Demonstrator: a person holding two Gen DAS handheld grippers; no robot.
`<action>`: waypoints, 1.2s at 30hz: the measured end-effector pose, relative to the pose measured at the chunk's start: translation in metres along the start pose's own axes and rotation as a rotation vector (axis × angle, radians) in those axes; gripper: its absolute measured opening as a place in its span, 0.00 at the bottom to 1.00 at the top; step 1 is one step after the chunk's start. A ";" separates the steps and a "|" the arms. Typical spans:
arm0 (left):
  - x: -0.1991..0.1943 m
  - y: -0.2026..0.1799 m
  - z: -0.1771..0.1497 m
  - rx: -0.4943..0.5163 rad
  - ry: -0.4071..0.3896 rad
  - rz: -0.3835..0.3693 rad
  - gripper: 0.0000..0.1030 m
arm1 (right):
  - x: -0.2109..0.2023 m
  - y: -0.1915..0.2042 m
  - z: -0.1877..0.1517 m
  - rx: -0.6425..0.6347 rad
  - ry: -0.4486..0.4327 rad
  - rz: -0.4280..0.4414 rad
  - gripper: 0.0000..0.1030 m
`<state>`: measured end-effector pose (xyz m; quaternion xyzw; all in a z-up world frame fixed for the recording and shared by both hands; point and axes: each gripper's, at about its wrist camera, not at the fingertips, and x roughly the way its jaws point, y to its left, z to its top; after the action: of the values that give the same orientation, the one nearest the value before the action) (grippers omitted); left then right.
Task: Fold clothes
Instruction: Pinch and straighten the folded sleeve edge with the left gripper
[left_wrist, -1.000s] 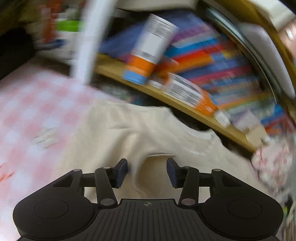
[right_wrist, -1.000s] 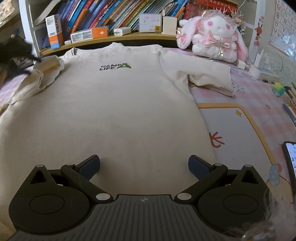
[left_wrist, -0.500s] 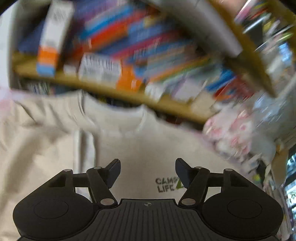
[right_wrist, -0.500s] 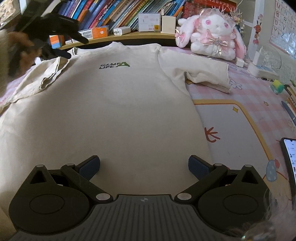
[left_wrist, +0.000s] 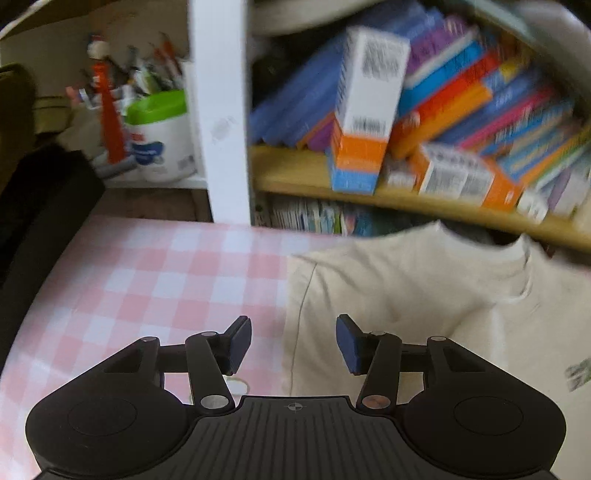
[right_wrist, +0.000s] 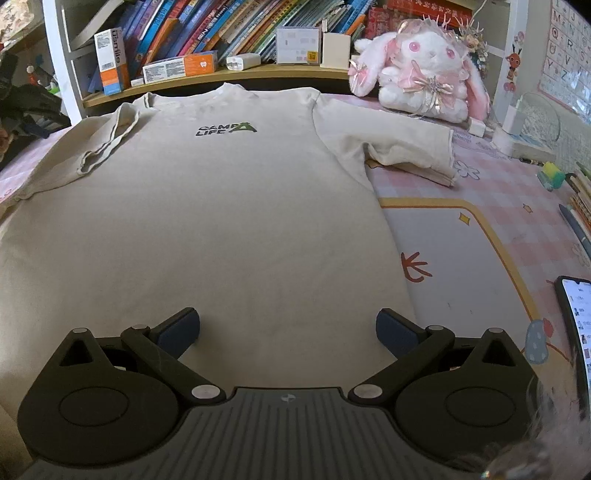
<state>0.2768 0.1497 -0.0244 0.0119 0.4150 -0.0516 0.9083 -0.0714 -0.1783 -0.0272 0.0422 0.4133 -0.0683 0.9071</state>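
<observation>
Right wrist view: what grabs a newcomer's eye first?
The cream T-shirt fills the middle, spread flat on the pink checked table, its sleeve on the left of the picture folded in over the body. Behind it to the right, a pink and white plush rabbit sits by the bookshelf. The right gripper is open above the shirt's near end.

Left gripper (left_wrist: 293, 341): matte black body, ribbed centre plate carrying a small crosshair mark, a round disc housing on each side. Two black linkage arms per side, silver rivets at the pivots. Fingers (left_wrist: 238, 341) end in dark blue pads. Right gripper (right_wrist: 288, 328): same build, black housings with triangular cut-outs, silver pivot rivets, crosshair mark on ribbed plate, blue-padded fingers (right_wrist: 179, 328).
</observation>
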 end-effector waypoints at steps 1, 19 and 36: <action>0.005 -0.002 -0.001 0.021 0.011 0.009 0.47 | 0.000 0.000 0.000 0.004 0.003 -0.004 1.00; 0.026 0.087 0.010 -0.365 -0.049 -0.282 0.46 | 0.002 0.014 0.001 0.076 0.026 -0.072 1.00; 0.040 0.089 0.022 -0.316 -0.012 -0.164 0.14 | 0.002 0.014 -0.003 0.079 0.029 -0.071 1.00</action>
<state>0.3290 0.2335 -0.0418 -0.1652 0.4123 -0.0598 0.8939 -0.0700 -0.1639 -0.0301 0.0644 0.4245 -0.1161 0.8956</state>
